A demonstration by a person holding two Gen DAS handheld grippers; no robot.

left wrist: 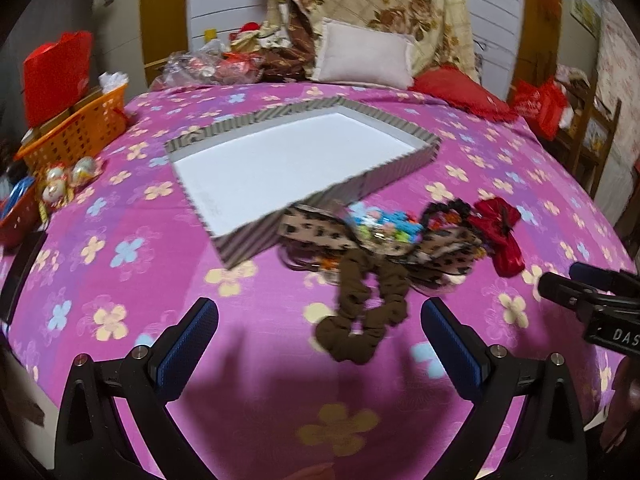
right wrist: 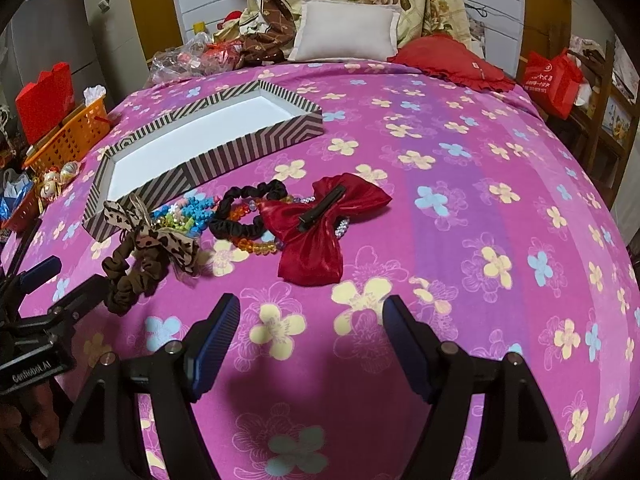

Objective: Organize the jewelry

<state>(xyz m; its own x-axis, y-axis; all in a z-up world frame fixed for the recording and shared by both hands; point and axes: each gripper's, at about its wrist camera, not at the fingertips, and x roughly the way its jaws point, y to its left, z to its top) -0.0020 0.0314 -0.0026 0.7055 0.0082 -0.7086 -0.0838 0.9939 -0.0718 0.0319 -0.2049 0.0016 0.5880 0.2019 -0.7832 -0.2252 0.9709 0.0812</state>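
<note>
We see both grippers, left gripper (left wrist: 320, 316) and right gripper (right wrist: 312, 312), jaws wide apart (holding nothing), near the brown scrunchie (left wrist: 360, 312) and red bow (right wrist: 320, 228) on the bed (right wrist: 480, 160).

A pink flowered bedspread (right wrist: 460, 184) carries a striped box (right wrist: 256, 142), a red bow (right wrist: 320, 240), scrunchies (right wrist: 124, 276) and pillows (right wrist: 344, 32).

**Bed layout: tray behind, accessories in front**

On the bedspread (right wrist: 460, 184) a shallow tray (right wrist: 256, 142) lies toward the left side of the bed, nothing in it. Just before its near corner sits a heap of hair accessories: a scrunchie (right wrist: 120, 280) nearest the foot edge, a spotted bow (right wrist: 160, 236) touching it, a bead cluster (right wrist: 188, 210) behind, and a large bow (right wrist: 320, 224) at the heap's right. Pillows (right wrist: 348, 32) lie at the head edge. A basket (right wrist: 68, 140) stands beyond the left edge.
</note>
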